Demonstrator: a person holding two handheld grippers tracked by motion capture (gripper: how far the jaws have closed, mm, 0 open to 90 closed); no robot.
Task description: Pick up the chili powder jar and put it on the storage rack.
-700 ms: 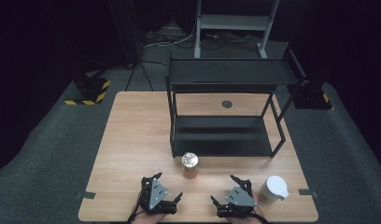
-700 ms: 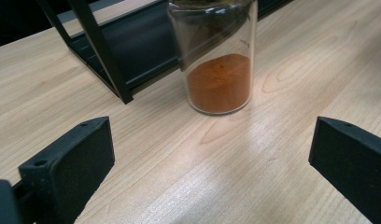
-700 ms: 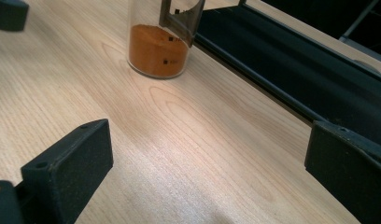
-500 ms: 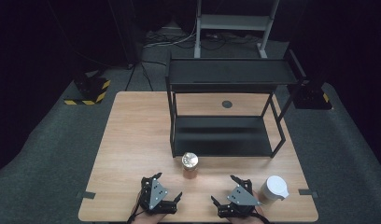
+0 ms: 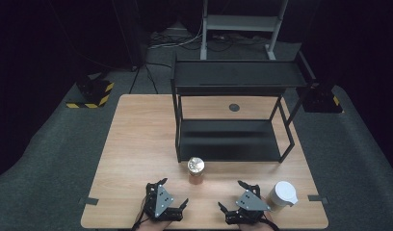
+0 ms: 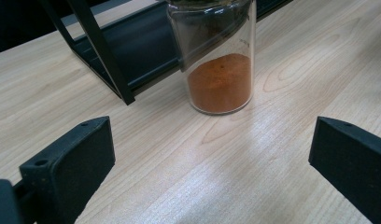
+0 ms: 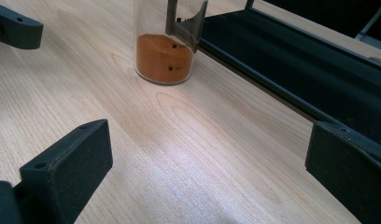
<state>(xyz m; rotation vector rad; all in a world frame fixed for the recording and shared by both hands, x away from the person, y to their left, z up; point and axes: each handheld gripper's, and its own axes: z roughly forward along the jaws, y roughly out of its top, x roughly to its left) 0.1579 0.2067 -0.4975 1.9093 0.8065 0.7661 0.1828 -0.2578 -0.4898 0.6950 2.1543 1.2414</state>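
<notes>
A clear glass jar (image 5: 196,172) with orange powder in its bottom and a shiny lid stands on the wooden table (image 5: 137,144), just in front of the black two-tier rack (image 5: 233,110). In the left gripper view the jar (image 6: 216,65) stands ahead between the wide-apart jaws. The right gripper view has the jar (image 7: 164,46) at upper left. My left gripper (image 5: 173,195) rests open near the table's front edge, left of the jar. My right gripper (image 5: 233,196) is open too, to the jar's right. Nothing is between either pair of jaws.
A white cup-like container (image 5: 282,195) stands at the front right, close beside the right gripper. A small dark disc (image 5: 234,107) lies on the table behind the rack. A tip of the left gripper (image 7: 13,28) shows at the right gripper view's upper left.
</notes>
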